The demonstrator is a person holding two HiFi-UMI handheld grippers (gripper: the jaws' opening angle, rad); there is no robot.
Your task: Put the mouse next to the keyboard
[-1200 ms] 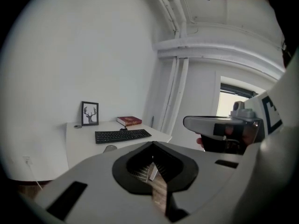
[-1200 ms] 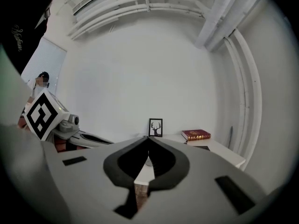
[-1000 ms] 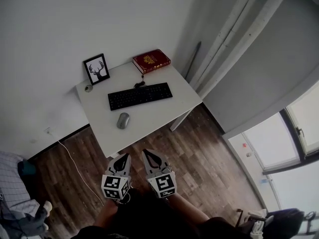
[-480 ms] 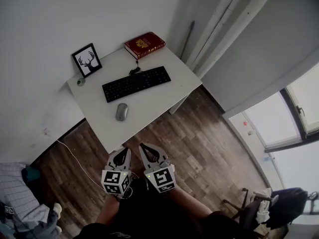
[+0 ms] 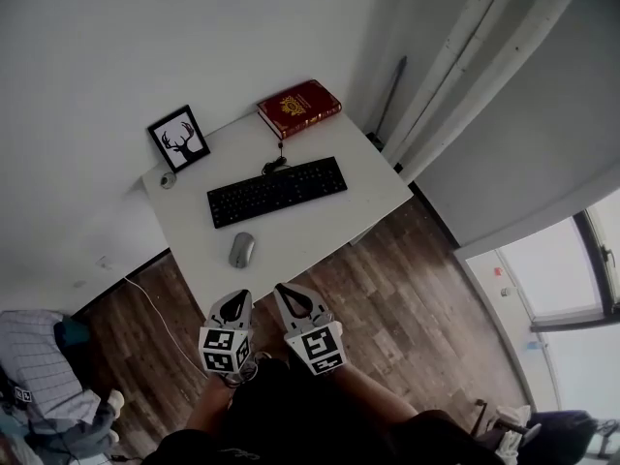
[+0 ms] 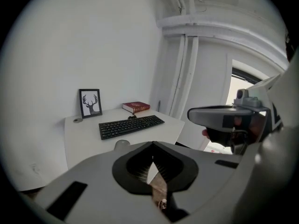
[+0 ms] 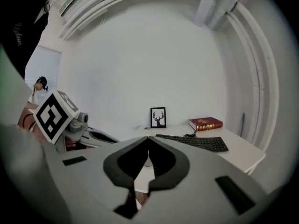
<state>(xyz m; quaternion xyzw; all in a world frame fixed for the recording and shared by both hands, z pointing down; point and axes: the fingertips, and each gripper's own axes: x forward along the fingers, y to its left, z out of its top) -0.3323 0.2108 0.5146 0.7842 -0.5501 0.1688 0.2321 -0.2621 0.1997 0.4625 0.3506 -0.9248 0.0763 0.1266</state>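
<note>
here the grey mouse (image 5: 241,250) lies on the white surface (image 5: 373,190) just on the near side of the black keyboard (image 5: 277,191), not touching it, while the left claw (image 5: 235,301) and right claw (image 5: 287,292) hover off the near edge, both closed together and empty.

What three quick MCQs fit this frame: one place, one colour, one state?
1. The mouse lies where relative to the keyboard? A in front, nearer the person; B on top of it; C behind it.
2. The book is: A blue; B red; C green.
3. The left gripper is: A shut, empty; B wide open; C gripping the mouse.
Answers: 1 A, it sits apart near the desk's front edge. 2 B, red cover. 3 A, jaws meet with nothing between.
</note>
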